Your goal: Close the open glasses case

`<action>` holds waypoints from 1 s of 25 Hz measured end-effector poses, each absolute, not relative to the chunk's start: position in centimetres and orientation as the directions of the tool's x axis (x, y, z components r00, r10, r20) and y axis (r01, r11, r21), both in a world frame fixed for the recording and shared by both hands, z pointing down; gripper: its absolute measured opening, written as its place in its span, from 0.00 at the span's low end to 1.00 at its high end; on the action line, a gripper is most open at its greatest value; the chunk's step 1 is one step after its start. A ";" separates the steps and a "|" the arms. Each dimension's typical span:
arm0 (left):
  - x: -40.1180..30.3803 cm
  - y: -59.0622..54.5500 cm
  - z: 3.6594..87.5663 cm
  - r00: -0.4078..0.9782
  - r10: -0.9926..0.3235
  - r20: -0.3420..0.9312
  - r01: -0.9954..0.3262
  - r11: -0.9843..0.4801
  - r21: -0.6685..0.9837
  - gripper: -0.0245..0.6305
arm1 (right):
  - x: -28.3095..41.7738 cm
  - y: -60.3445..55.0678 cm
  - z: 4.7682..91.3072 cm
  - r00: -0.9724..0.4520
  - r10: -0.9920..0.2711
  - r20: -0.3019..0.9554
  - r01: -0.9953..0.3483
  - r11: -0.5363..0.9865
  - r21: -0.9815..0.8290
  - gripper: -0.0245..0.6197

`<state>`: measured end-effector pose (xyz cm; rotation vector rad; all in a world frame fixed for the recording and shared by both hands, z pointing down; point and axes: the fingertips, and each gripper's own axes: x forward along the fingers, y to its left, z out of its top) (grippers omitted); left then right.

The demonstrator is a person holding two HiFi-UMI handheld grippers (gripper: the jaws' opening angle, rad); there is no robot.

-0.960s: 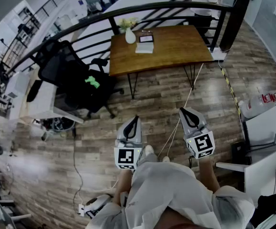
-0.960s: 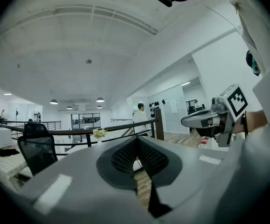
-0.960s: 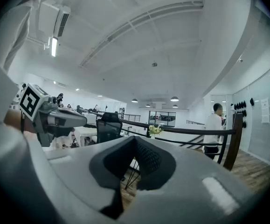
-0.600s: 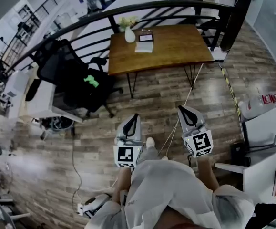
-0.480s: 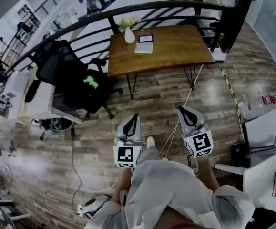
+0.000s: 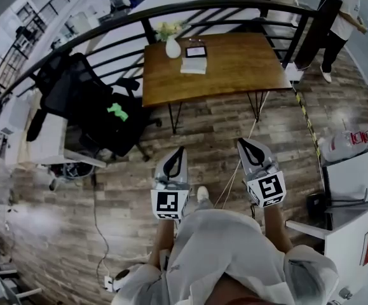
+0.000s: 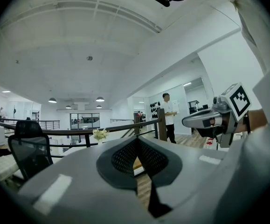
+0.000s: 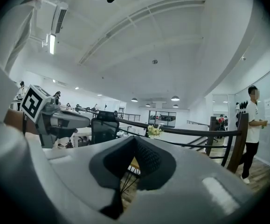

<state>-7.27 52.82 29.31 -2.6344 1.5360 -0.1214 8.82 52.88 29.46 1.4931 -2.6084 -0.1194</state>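
The glasses case (image 6: 195, 51) lies open on a wooden table (image 6: 234, 62) far ahead of me, small and dark, with a pale flat item (image 6: 193, 65) just in front of it. Both grippers hang in the air above the plank floor, well short of the table. In the head view my left gripper (image 6: 179, 150) and right gripper (image 6: 244, 142) point toward the table, jaws closed to a tip and holding nothing. The left gripper (image 7: 137, 139) sees the right one (image 7: 209, 120) beside it. The right gripper (image 8: 135, 138) sees the left one (image 8: 62, 120).
A white vase with flowers (image 6: 173, 46) stands at the table's left corner. A curved black railing (image 6: 171, 11) runs behind the table. A black office chair (image 6: 88, 100) stands left, a white desk (image 6: 355, 183) right. A person (image 6: 342, 24) stands at the far right. A cable (image 6: 234, 176) crosses the floor.
The head view has shifted a little and a standing person has come into view at the top right. Both grippers stay shut in almost the same place.
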 end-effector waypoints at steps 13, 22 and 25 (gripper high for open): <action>-11.3 42.9 30.2 0.508 -0.861 0.030 -0.856 -0.509 -0.089 0.07 | 5.0 43.7 30.2 -0.460 -0.882 0.101 -0.875 0.469 0.119 0.04; -11.2 38.5 30.5 0.533 -0.845 0.040 -0.840 -0.534 -0.091 0.07 | 4.7 40.0 30.8 -0.432 -0.895 0.113 -0.890 0.443 0.109 0.04; -11.1 36.9 30.1 0.536 -0.844 0.030 -0.839 -0.536 -0.092 0.07 | 4.9 38.4 30.8 -0.426 -0.897 0.114 -0.892 0.438 0.115 0.04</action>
